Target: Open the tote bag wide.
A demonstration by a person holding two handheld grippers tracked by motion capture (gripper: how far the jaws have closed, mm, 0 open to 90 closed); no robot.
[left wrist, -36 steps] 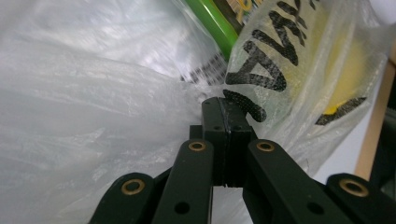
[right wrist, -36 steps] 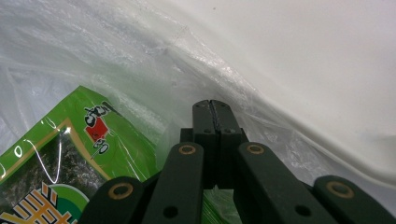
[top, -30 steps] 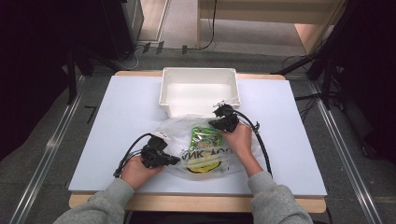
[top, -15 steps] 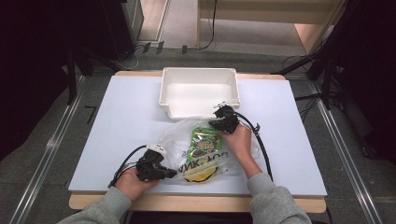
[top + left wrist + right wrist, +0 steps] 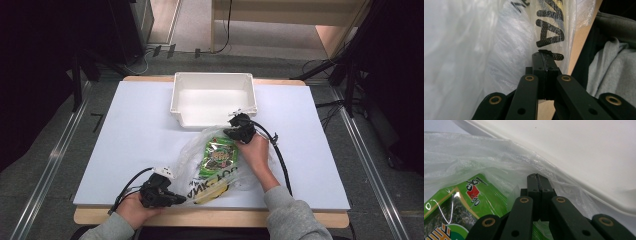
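Both grippers pinch the clear plastic bag [image 5: 197,150] — left gripper [image 5: 172,199] at its near edge, right gripper [image 5: 234,134] at the far edge — likely stretching it flat around the green packet [image 5: 218,156].

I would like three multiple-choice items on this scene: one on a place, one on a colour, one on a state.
1. Where is the white bin?
A. beyond the plastic bag
B. on the floor
C. left of the left gripper

2. What colour is the packet inside the plastic bag?
A. red
B. green
C. blue

3. How do the left gripper jaws stand?
A. wide open
B. shut on the plastic bag
C. shut on the bin rim

Key: 1 A, the bin sits farther up the table; 2 B, green wrapper shows through; 3 B, film is pinched between them.
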